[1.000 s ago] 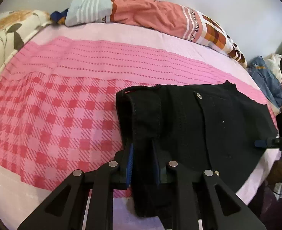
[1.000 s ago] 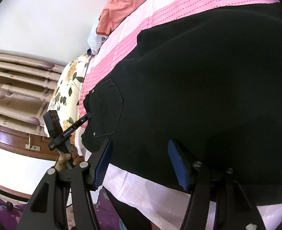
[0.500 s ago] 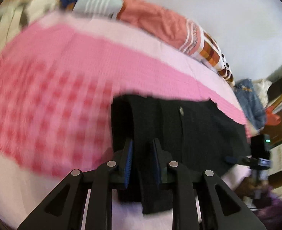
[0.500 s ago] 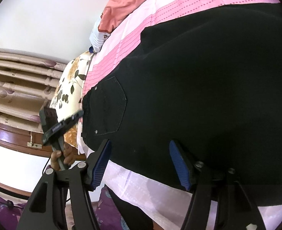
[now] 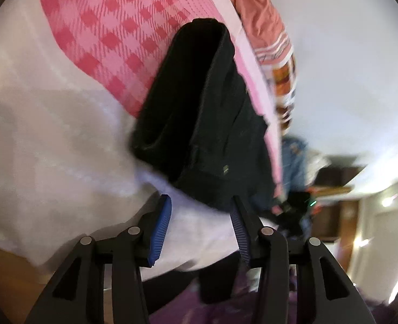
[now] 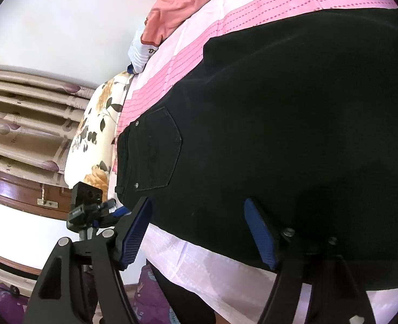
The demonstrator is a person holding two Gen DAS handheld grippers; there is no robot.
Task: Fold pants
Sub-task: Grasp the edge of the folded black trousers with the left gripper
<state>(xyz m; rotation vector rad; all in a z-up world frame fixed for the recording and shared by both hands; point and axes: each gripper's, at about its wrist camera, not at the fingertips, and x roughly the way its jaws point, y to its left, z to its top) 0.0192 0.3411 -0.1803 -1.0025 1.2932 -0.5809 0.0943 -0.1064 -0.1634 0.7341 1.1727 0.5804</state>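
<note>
Left fingers: blue ribbed pads (image 5: pixel 159 232) of the left gripper (image 5: pixel 199 226) now spread wide with nothing between them; one second ago pinched shut on the waistband fold of the black denim pants (image 5: pixel 212 113).
Right fingers: right gripper (image 6: pixel 199 232) wide apart as before, blue pads (image 6: pixel 135 232) empty, hovering just over the near hem of the pants.
Change: waistband let go and left gripper pulled back toward the near edge of the bed, view tilted and blurred by the motion.
Meaning for task: probably one fold set down and released; next grasp not yet begun.
Pants: lying on the bed near its front edge, waist end doubled into a thick roll in the left view; broad flat panel with back pocket (image 6: pixel 158 148) in the right view.
Surface: pink checked and dotted bedsheet (image 5: pixel 112 27) over a pale sheet at the bed's front edge.
Room: orange striped bolster (image 6: pixel 177 0) along the far edge, floral pillow (image 6: pixel 96 135) at the head corner, white wall, wooden headboard, beige patterned curtain, blurred blue clothing past the bed's foot.
</note>
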